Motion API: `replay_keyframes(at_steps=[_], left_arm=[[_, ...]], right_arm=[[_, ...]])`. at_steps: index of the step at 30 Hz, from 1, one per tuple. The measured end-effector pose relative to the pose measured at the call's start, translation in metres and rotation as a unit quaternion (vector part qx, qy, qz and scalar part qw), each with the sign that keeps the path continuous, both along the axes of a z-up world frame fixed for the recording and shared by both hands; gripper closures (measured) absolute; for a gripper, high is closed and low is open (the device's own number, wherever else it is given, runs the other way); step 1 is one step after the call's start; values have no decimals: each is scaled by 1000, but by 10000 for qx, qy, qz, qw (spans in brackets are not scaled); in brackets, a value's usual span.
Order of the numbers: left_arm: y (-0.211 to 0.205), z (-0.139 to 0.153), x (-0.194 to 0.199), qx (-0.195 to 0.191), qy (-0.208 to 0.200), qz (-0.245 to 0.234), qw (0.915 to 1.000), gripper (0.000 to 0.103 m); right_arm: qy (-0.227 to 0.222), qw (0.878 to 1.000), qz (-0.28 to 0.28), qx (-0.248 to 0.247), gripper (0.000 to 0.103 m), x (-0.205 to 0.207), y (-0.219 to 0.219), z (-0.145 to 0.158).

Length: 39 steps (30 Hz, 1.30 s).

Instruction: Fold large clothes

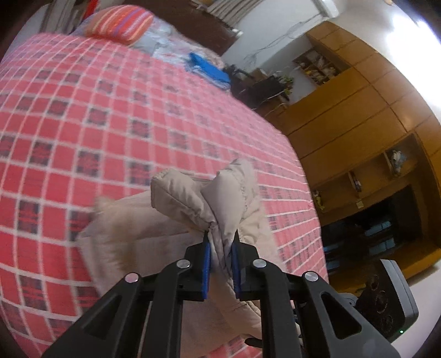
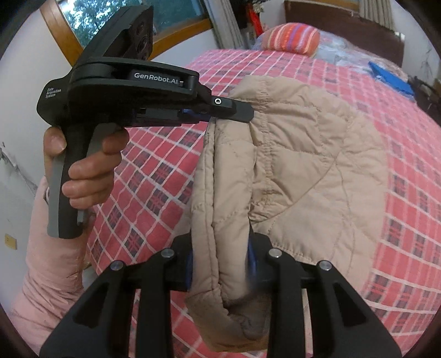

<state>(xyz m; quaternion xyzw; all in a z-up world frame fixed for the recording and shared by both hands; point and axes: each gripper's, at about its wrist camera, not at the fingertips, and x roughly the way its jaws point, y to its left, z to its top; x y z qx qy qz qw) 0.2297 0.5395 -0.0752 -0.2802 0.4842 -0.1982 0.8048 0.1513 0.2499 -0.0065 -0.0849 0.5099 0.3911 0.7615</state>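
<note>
A beige quilted jacket hangs partly lifted over a bed covered in red checked cloth. My left gripper is shut on a bunched fold of the jacket, held above the bed. In the right wrist view the left gripper shows from the side, a hand around its handle, pinching the jacket's upper edge. My right gripper is shut on a thick padded edge of the jacket close to the camera. The rest of the jacket drapes onto the bed.
A striped red pillow and a blue item lie at the far end of the bed. Wooden cabinets stand beyond the bed's right edge. A window is behind the left hand. A pink sleeve shows at lower left.
</note>
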Motion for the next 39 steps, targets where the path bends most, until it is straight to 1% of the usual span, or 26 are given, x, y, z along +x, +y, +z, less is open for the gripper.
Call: replay_keyframes(at_steps=[3,6,7,9,10,11,13,14,15,17,20,23,26,28,30,31,33,34,36,37,39], left_arm=[[24,-30,1,4,259,157,9995,91],[34,-56,4,156,475,227,9985,91],[36,-63,5,168,502,241,9983,91],[39,-71,5,117,521,247,9983,91],[39,-73,6,109,524,245,9983,91],[38,-74,6,129,521,238,9983,91],[36,-73,5,210,486,215,9984,91],[35,-72,5,274,462,205,9983,91],[34,-71,5,312,452,198,9983,91],[32,-69,5,352,467,206,9981,91],[30,-67,4,390,446,200,9980,91],[31,-67,3,407,438,224,9980,91],[30,-65,1,454,428,253,9977,91],[29,-64,-1,485,433,290,9975,90],[29,-64,-3,495,439,306,9973,90],[29,-64,-3,499,454,316,9972,90],[29,-63,-4,546,478,331,9968,90],[30,-62,-5,552,478,339,9968,90],[31,-59,-7,509,455,339,9971,90],[31,-55,-9,482,404,329,9975,90],[33,-44,-14,439,229,318,9983,90]], right_arm=[[249,9997,53,8,74,5,19,-23],[473,9988,55,-143,74,11,34,-47],[501,9986,61,-180,74,12,37,-51],[559,9982,99,-188,69,15,40,-54],[581,9981,108,-173,69,14,41,-53],[641,9978,154,-119,64,12,41,-48],[689,9975,173,-3,61,13,35,-38],[656,9976,209,29,55,11,32,-30],[628,9977,233,49,41,7,30,-25],[496,9985,205,98,24,-2,19,-9],[285,9992,271,63,24,-19,8,5],[182,9994,232,-180,24,-36,2,1],[-2,9992,185,-354,26,-38,9,-10],[-110,9989,150,-427,30,-38,13,-15],[-245,9981,184,-533,49,-37,20,-24],[-188,9979,266,-566,56,-37,25,-29],[-273,9969,287,-684,68,-38,29,-35],[-321,9967,306,-685,70,-38,29,-35],[-253,9977,319,-542,80,-40,25,-29],[-193,9985,339,-388,81,-40,22,-23],[-340,9985,358,-227,81,-44,17,-6]])
